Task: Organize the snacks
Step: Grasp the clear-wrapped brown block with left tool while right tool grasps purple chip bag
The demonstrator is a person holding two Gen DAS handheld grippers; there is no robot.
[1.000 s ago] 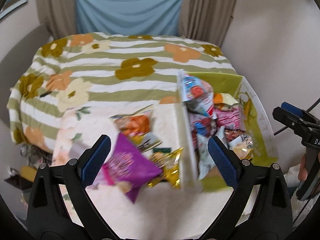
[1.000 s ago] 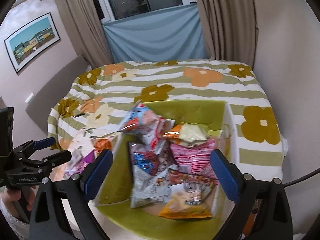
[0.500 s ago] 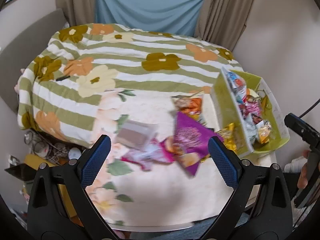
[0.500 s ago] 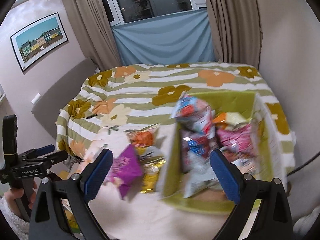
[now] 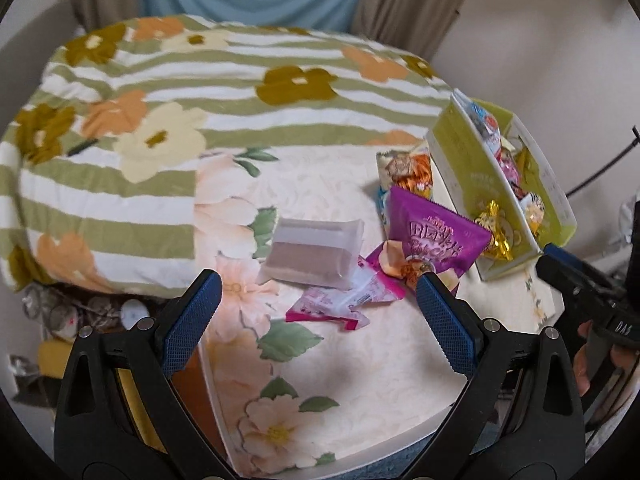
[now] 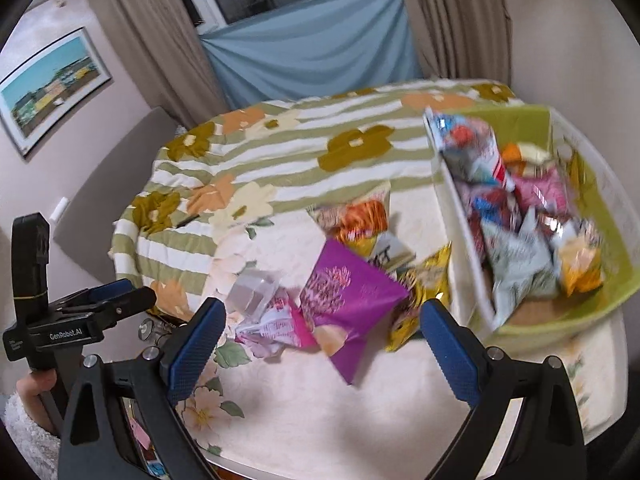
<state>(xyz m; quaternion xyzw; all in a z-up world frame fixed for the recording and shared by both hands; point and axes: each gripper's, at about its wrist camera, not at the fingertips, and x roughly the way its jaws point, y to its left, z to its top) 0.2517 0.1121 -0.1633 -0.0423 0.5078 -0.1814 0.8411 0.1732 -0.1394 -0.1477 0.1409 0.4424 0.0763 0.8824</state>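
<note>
The left gripper stands wide open and holds nothing; just ahead of its fingertips lie a pink wrapper, a clear packet and a purple bag. The right gripper is equally spread and empty, the purple bag between its tips. Only its view looks into the green bin ahead-right, full of snacks. All rests on a floral table against a striped bed.

I count six snack packs outside the bin: clear, pink, purple, orange, gold, and one half hidden. One bin. Two hand-held grippers, left and right.
</note>
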